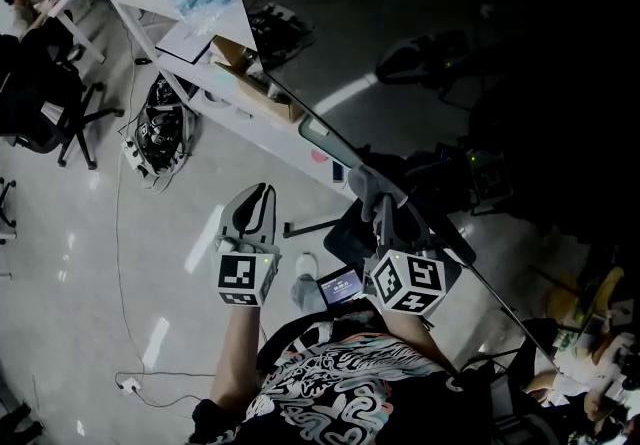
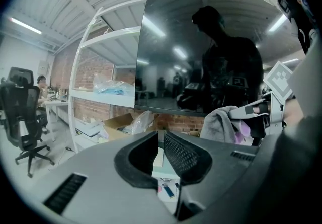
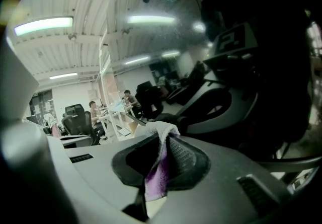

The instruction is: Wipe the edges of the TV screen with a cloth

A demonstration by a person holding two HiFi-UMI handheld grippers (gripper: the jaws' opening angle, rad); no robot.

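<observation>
The TV screen (image 1: 450,83) is a big dark glossy panel at the upper right of the head view, and its lower edge (image 1: 330,138) runs diagonally down to the right. My right gripper (image 1: 380,198) is shut on a grey and purple cloth (image 1: 368,183) held against that edge. In the right gripper view the cloth (image 3: 160,132) bunches out between the jaws of that gripper (image 3: 163,140), close to the screen (image 3: 241,67). My left gripper (image 1: 262,195) hangs left of the edge over the floor, jaws nearly together and holding nothing. The left gripper view shows its jaws (image 2: 158,137), the screen (image 2: 171,57) and the cloth (image 2: 221,122).
A white shelf unit (image 1: 200,43) with cardboard boxes (image 1: 240,58) stands beside the TV. A tangle of cables (image 1: 160,133) lies on the floor, and a black office chair (image 1: 40,103) is at the left. A small lit device (image 1: 340,285) sits below my grippers.
</observation>
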